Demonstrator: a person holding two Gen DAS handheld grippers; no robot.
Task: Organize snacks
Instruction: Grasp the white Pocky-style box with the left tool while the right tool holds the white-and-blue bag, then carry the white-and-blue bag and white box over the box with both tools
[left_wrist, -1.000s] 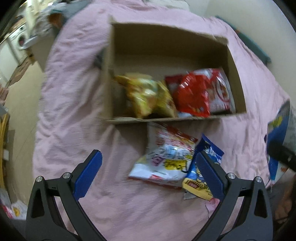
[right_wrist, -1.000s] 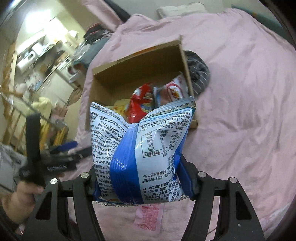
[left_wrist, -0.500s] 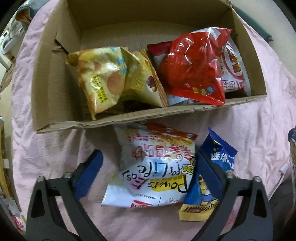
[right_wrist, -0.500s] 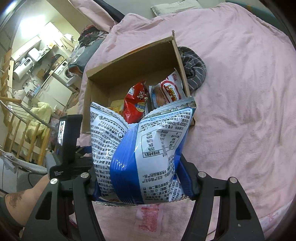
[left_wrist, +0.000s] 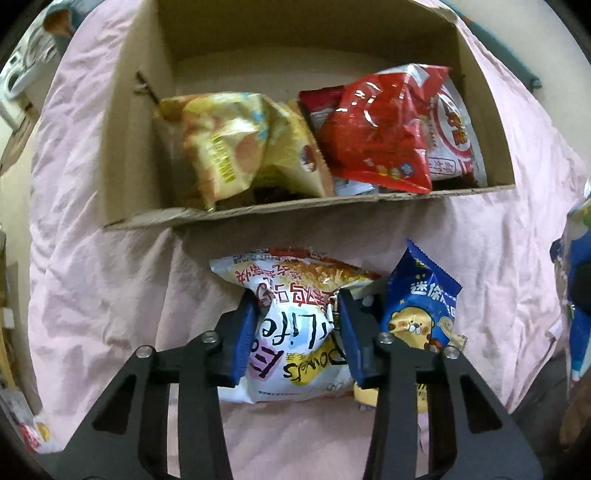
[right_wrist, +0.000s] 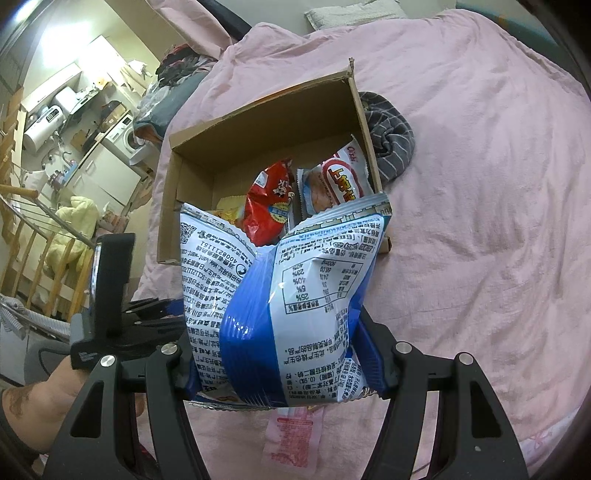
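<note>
since a moment ago the left gripper (left_wrist: 297, 325) has closed in and pinched the white snack bag (left_wrist: 295, 325) lying on the pink bedspread (left_wrist: 110, 277) before the cardboard box (left_wrist: 258, 216). right gripper (right_wrist: 275, 354) clamps a blue-and-white bag (right_wrist: 280, 295). pickup step; next, lift both into the box.

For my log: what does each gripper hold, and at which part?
Left gripper: white snack bag, pinched mid-body. Right gripper: blue-and-white bag, near its bottom seam.

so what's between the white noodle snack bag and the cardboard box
Only bare pink bedsheet separates the white snack bag from the brown cardboard box, seen in the left wrist view.
</note>
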